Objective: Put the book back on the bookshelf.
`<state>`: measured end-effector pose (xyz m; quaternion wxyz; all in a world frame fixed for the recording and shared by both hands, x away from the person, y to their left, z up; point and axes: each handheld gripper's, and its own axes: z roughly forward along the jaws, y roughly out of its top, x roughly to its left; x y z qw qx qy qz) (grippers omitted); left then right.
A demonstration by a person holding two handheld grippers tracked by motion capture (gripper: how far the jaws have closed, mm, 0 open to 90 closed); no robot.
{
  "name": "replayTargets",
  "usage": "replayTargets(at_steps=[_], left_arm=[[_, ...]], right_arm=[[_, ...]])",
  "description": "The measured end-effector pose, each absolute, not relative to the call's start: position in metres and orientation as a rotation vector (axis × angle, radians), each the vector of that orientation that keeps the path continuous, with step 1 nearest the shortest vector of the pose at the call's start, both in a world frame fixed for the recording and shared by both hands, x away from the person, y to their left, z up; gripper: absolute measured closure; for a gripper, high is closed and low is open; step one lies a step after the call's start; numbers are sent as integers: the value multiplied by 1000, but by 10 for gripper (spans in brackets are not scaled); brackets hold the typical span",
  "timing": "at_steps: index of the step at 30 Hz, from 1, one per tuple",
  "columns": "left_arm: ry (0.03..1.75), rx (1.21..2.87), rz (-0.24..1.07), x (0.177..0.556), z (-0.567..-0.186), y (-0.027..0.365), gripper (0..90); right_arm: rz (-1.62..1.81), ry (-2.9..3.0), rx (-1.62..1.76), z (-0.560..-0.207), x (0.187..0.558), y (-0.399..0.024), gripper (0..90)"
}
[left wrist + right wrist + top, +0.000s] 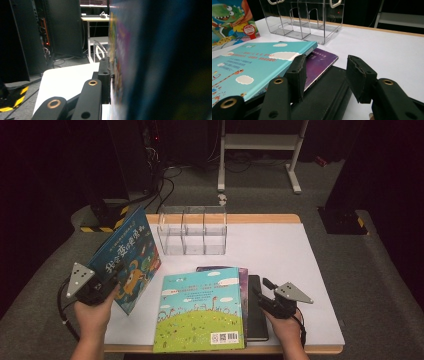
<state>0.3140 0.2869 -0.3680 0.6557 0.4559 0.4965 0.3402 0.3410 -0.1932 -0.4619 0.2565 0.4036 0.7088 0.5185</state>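
Two grippers at the near edge of the table (300, 270), one in each hand. Left gripper (107, 285) near the left edge, jaws pinching the lower part of a blue picture book (127, 257); book lifted and tilted on edge, cover facing right toward the middle, long axis running from the gripper up and away toward the far left. Seen from the left gripper view, same blue picture book (140, 60) as a blurred wall close on the right, one black jaw pressed flat against it.

Right gripper (266, 292) near the right side of the stack, jaws spread wide, nothing between them, hovering just over a black book (256, 312) at the bottom of the pile. From the right gripper view, right gripper (325, 77) above the black book (324, 100), left jaw close to the edge of the books above.

Between the hands, a green-and-sky picture book (200, 312) lying flat on top, long axis running near to far, barcode at the near right corner. Under it, a purple book (243, 275) showing along the right and far edges.

Farther off, a clear plastic rack (192, 230) with three slots, upright near the far edge, well apart from the stack.

Beyond the table, grey floor (380, 270) and a white stand (260, 150).
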Motion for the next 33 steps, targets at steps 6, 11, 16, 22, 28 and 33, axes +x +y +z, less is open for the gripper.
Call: replayTargets(at_steps=[6,11,16,22,28,33], left_arm=[[1085,1042,771,313,-366,289,785],[1087,1032,744,314,-365,290,803],[1127,1038,769,320,-359,285,828],[1154,1058,772,335,-342,274,831],[1142,1058,775,349,-324,258,831],[1141,1034,764,364,-313,248,831]], right_arm=[[1333,1966,1072,-465,342,-195,501],[1335,1956,1101,-472,339,-201,502],[1342,1952,1113,-475,338,-205,503],[1347,1949,1105,-474,337,-206,504],[1363,1940,1109,-474,337,-209,506],[1373,1934,1104,-473,336,-210,507]])
